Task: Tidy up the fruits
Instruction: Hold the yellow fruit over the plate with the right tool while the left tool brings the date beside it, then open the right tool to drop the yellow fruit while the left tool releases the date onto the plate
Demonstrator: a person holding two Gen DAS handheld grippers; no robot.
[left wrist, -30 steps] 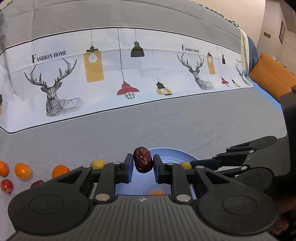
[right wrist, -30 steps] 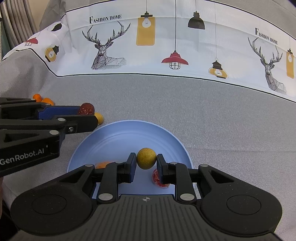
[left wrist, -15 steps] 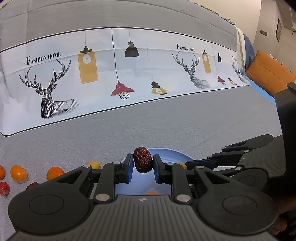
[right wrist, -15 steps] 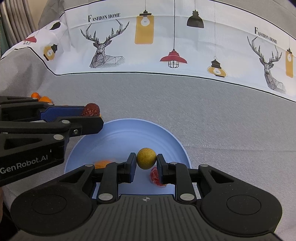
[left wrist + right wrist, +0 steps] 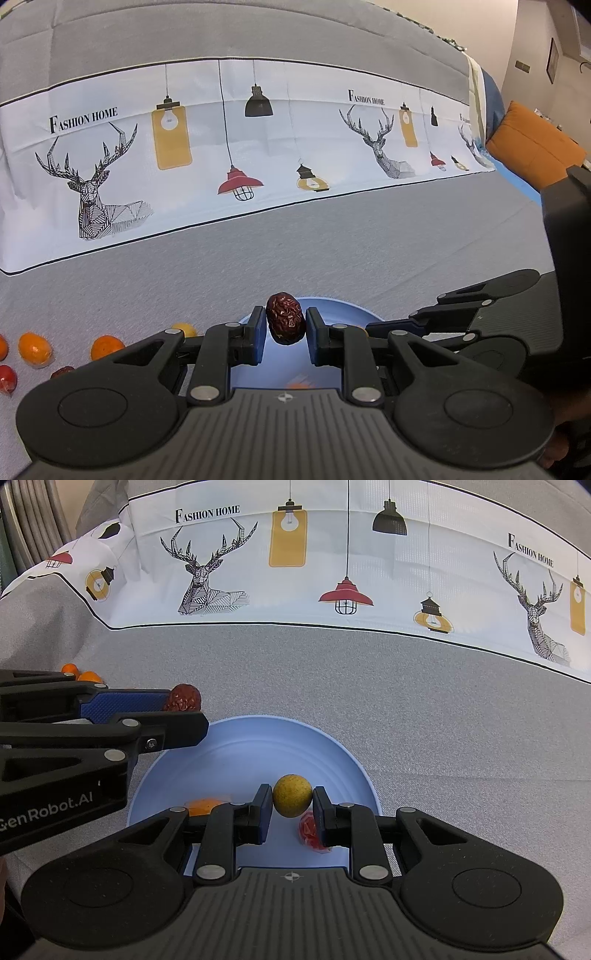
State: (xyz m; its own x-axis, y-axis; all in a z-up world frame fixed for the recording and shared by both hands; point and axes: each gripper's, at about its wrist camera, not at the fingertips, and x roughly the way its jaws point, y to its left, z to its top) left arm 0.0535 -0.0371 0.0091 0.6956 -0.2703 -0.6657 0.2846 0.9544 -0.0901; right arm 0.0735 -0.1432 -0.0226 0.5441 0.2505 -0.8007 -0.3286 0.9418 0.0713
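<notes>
My left gripper [image 5: 284,328] is shut on a wrinkled dark red date [image 5: 286,324], held above the far rim of a light blue plate [image 5: 332,308]. In the right wrist view the left gripper [image 5: 184,709] comes in from the left with the date [image 5: 183,702] at its tip, over the plate's [image 5: 258,746] left rim. My right gripper [image 5: 292,801] is shut on a round yellow fruit [image 5: 292,795] above the plate's near part. An orange fruit [image 5: 205,806] and a red fruit [image 5: 308,830] lie in the plate, partly hidden by the fingers.
Loose fruits lie on the grey cloth left of the plate: two orange ones [image 5: 35,349] [image 5: 106,347], a yellow one [image 5: 184,328], a red one [image 5: 7,376] and a dark date [image 5: 62,371]. A white printed cloth band [image 5: 258,147] runs behind. An orange cushion [image 5: 532,151] sits far right.
The left gripper with the date has drifted slightly rightward over the plate's rim, now hiding the yellow fruit on the cloth in the right wrist view. Both grips are unchanged.
</notes>
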